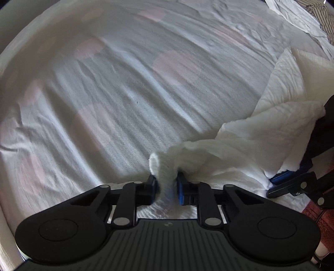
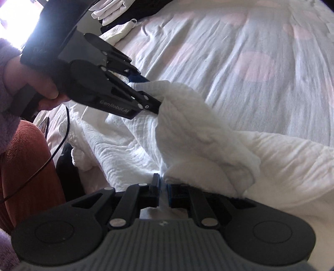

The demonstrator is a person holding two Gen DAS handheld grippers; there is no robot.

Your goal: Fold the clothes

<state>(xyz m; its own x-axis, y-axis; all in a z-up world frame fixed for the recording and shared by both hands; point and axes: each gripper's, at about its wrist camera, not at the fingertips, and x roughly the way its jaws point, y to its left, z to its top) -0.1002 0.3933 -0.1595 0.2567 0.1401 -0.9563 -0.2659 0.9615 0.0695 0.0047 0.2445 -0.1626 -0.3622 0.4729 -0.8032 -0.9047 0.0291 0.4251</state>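
Observation:
A white crinkled garment lies bunched at the near edge of the bed, also in the right wrist view. My left gripper is shut on a rolled edge of it, held a little above the sheet; it also shows in the right wrist view, gripping the garment's far end. My right gripper is shut on a thin edge of the same garment. Its blue-padded fingers show at the right of the left wrist view, pinching the cloth.
A white bedsheet with pale pink spots covers the bed. Folded white and dark clothes lie at the far left corner. A rust-coloured cushion and a black cable sit at the bed's near left.

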